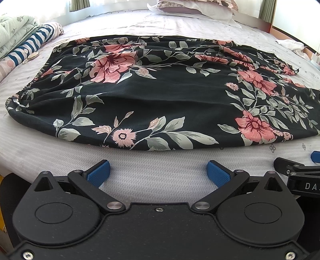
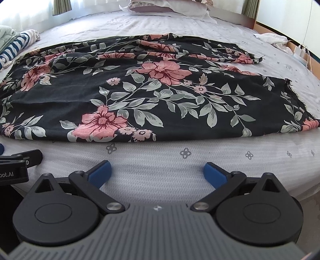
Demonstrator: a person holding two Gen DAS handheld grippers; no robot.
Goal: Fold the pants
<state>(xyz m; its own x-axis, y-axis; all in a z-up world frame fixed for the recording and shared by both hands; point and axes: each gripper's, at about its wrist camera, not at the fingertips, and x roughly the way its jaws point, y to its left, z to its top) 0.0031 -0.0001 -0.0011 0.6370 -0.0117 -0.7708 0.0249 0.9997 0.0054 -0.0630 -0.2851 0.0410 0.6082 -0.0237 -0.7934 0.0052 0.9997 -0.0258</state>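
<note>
Black pants [image 1: 160, 94] with pink flowers and grey leaves lie spread sideways across the bed, elastic waistband at the left, leg hems at the right. The right wrist view shows the same pants [image 2: 152, 90], their frayed hems toward the right. My left gripper [image 1: 158, 170] hovers open over the bare sheet just short of the pants' near edge, its blue pads [image 1: 99, 173] wide apart and holding nothing. My right gripper [image 2: 157, 171] is likewise open and empty, in front of the leg end. Each gripper shows at the edge of the other's view.
The bed [image 1: 160, 160] has a white patterned sheet. Folded quilts and a striped blanket [image 1: 30, 44] are stacked at the far left. Pillows [image 1: 196, 8] lie at the head. A white cloth [image 2: 274, 39] and a charger sit at the far right edge.
</note>
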